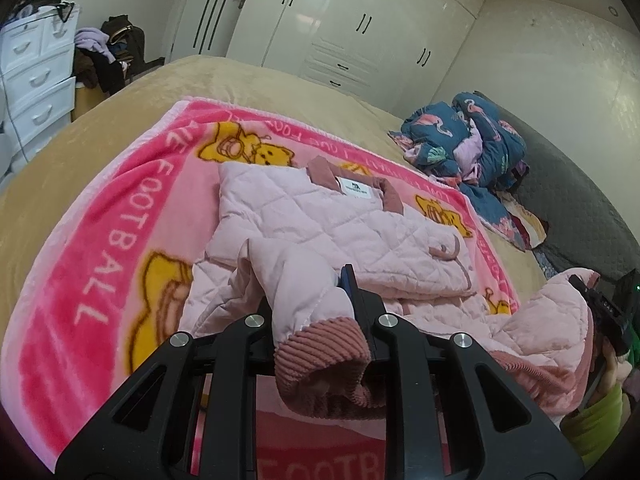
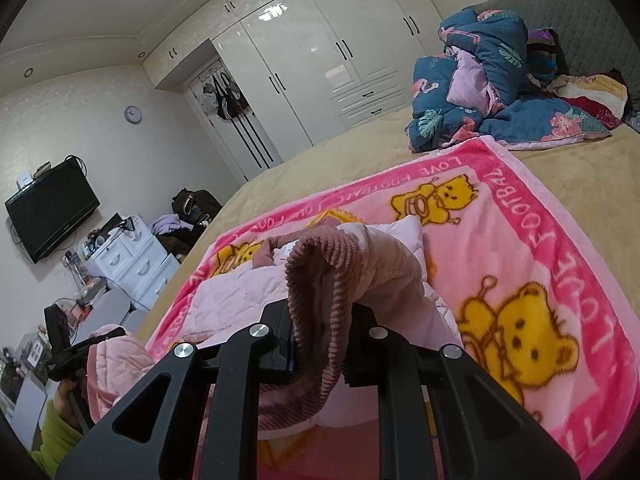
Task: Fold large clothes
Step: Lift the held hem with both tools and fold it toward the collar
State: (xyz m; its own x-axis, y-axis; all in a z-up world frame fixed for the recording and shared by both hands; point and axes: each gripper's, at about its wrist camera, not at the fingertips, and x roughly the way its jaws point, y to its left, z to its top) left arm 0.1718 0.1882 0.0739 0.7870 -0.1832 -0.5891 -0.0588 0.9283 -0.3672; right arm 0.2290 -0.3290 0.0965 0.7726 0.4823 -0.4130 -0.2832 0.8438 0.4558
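Two grippers lift the cuffs of a pink quilted jacket [image 1: 320, 216] spread on a bed.

The left gripper [image 1: 320, 320] is clamped on one ribbed cuff [image 1: 320, 348], the right gripper [image 2: 320, 336] on the other [image 2: 316, 280], while the jacket's body lies on the pink bear blanket [image 1: 100, 240]. The sleeve fold appears under way; next, each sleeve likely needs laying flat across the body.

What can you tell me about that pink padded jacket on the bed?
The pink jacket is quilted, with a darker ribbed corduroy-like collar and cuffs and a white label at the neck. It lies on the pink bear blanket. The left gripper and the right gripper each pinch a sleeve near its cuff, lifting it.
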